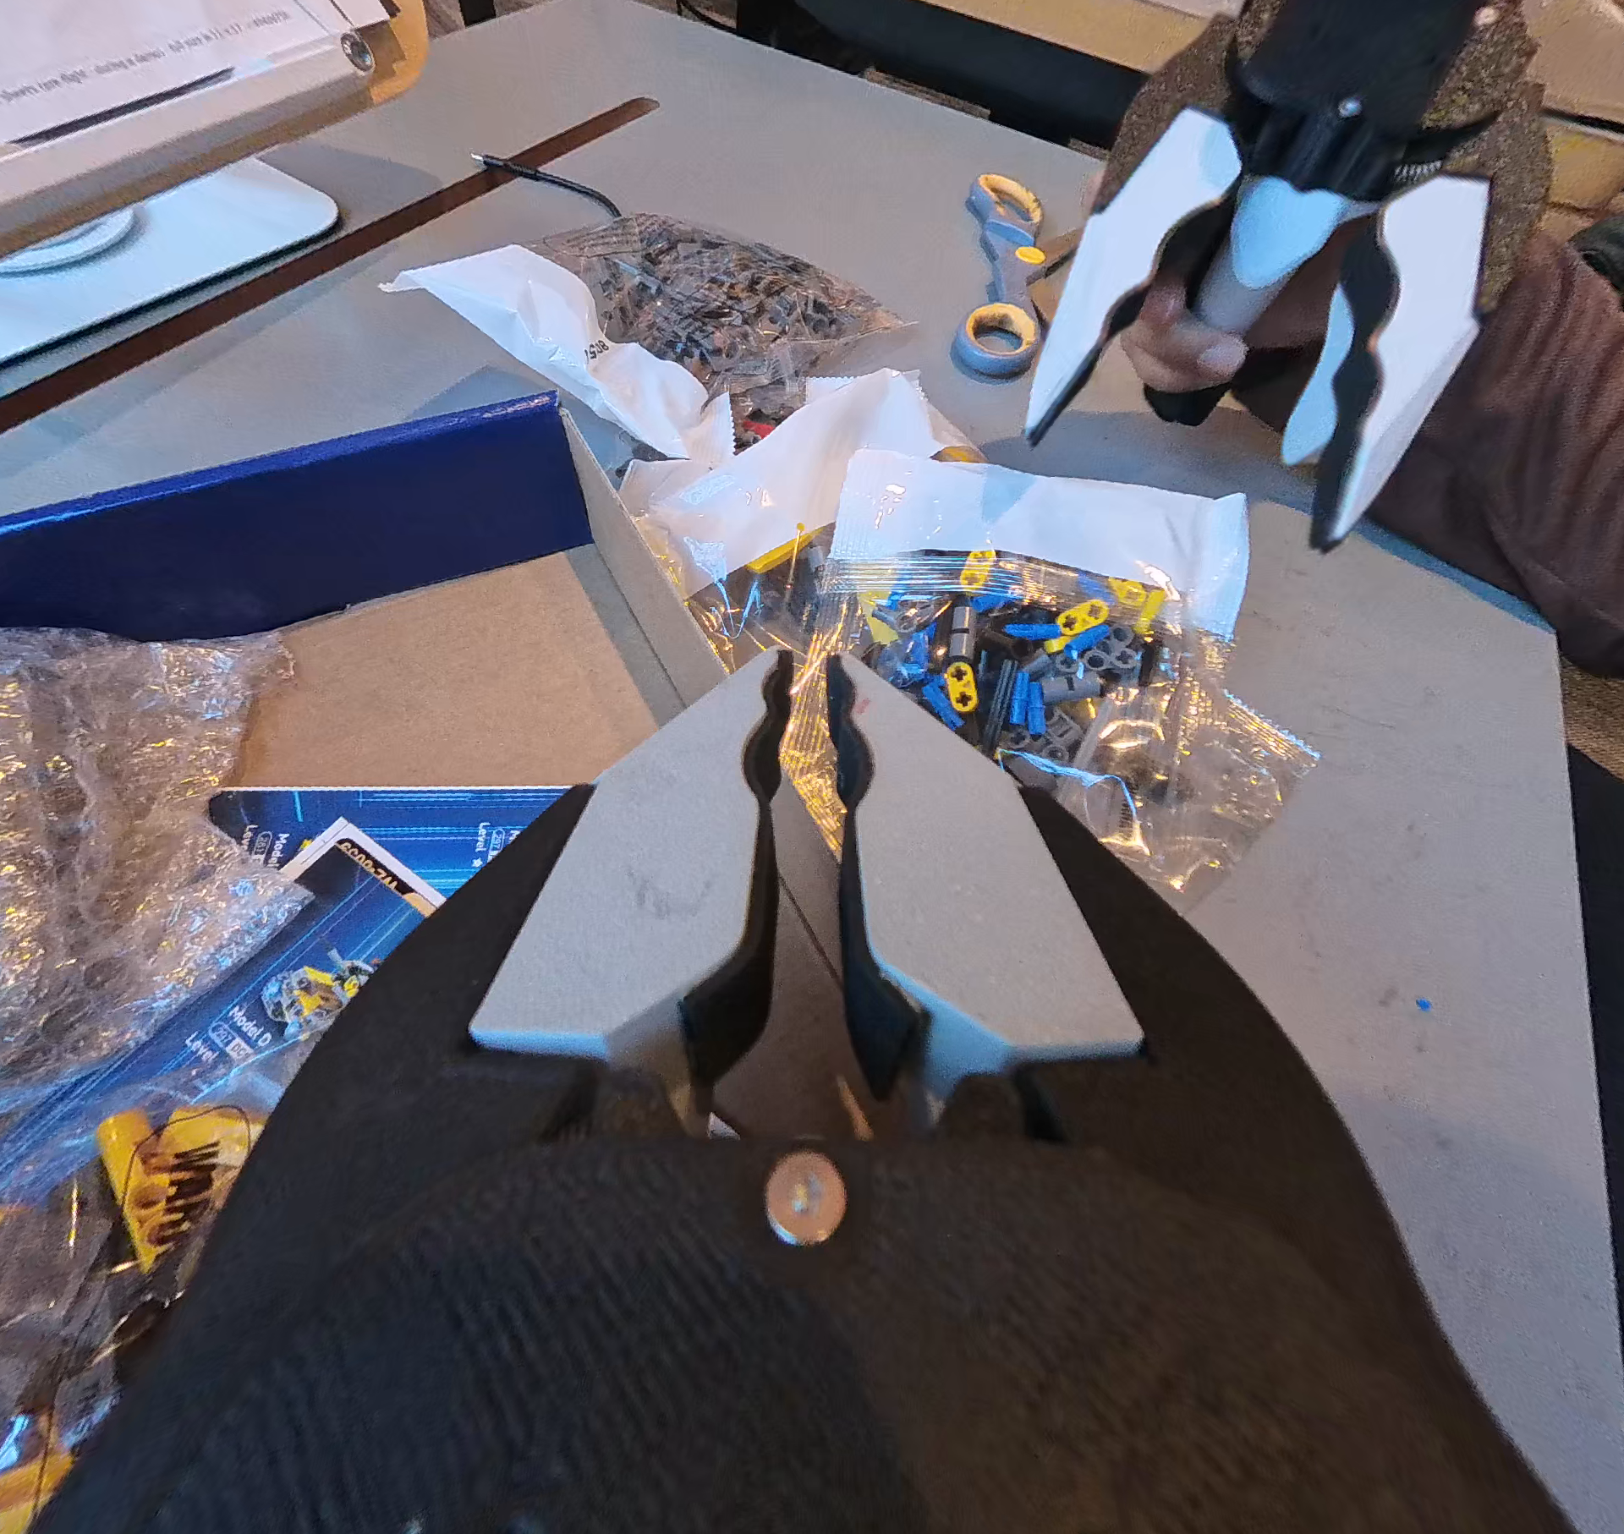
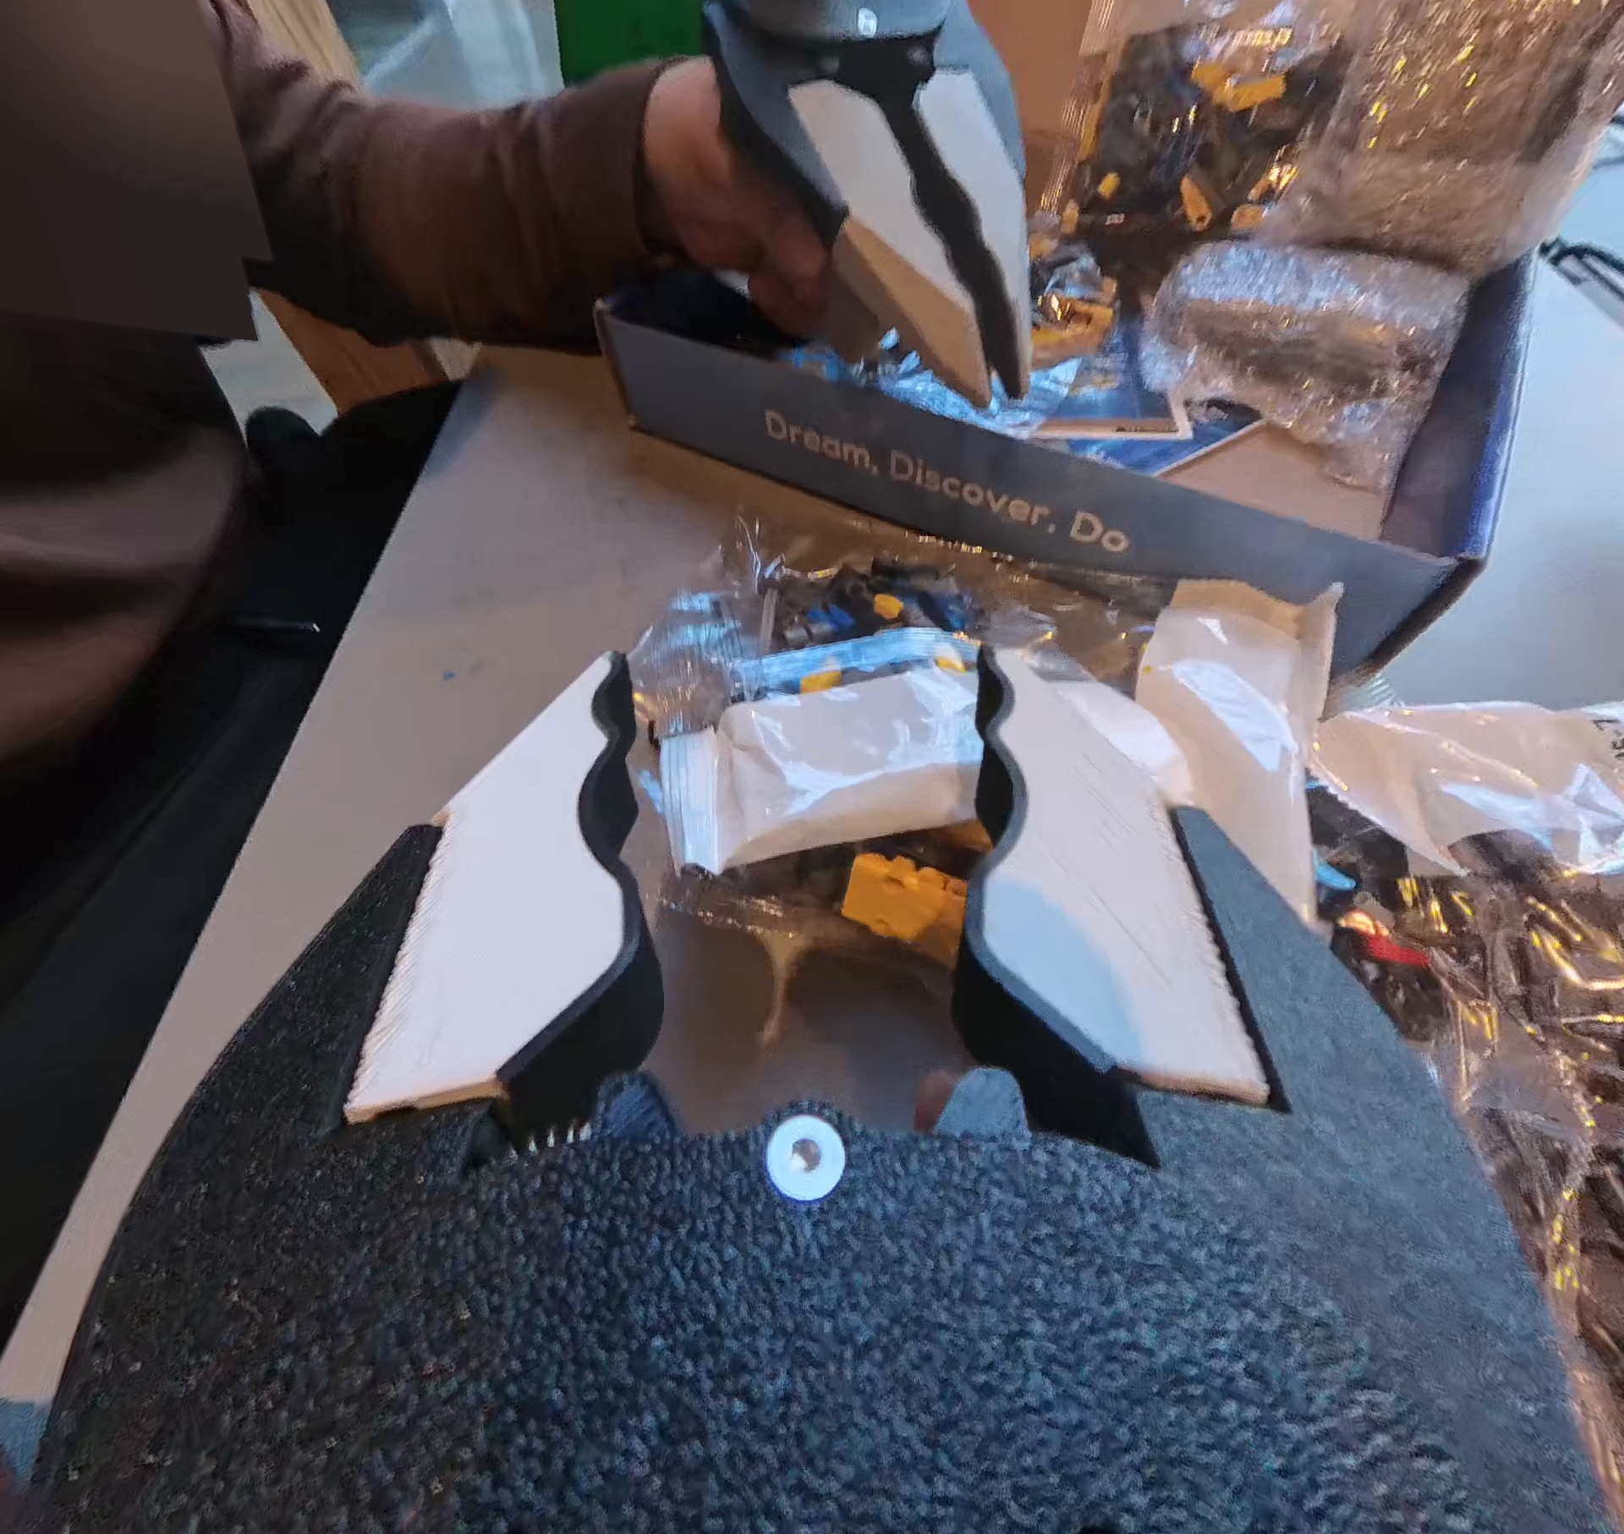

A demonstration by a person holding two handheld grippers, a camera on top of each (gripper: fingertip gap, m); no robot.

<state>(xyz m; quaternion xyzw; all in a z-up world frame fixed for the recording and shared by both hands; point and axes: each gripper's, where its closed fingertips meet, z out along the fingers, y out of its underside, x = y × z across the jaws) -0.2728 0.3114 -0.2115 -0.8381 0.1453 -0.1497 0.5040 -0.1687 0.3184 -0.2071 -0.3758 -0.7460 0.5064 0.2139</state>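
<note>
- i see a blue box (image 1: 290,517) open on the grey table (image 1: 1406,877).
- a clear bag of blue and yellow bits (image 1: 1037,648) lies just beside the box.
- a bag of dark bits (image 1: 703,288) lies farther back.
- blue and yellow scissors (image 1: 997,271) lie near it.
- bubble wrap (image 1: 105,789) and a blue booklet (image 1: 369,877) sit in the box.

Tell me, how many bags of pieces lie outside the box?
3: a dark-pieces bag near the scissors, a middle bag beside the box, a blue-and-yellow bag at the front. Others may be hidden.
</note>
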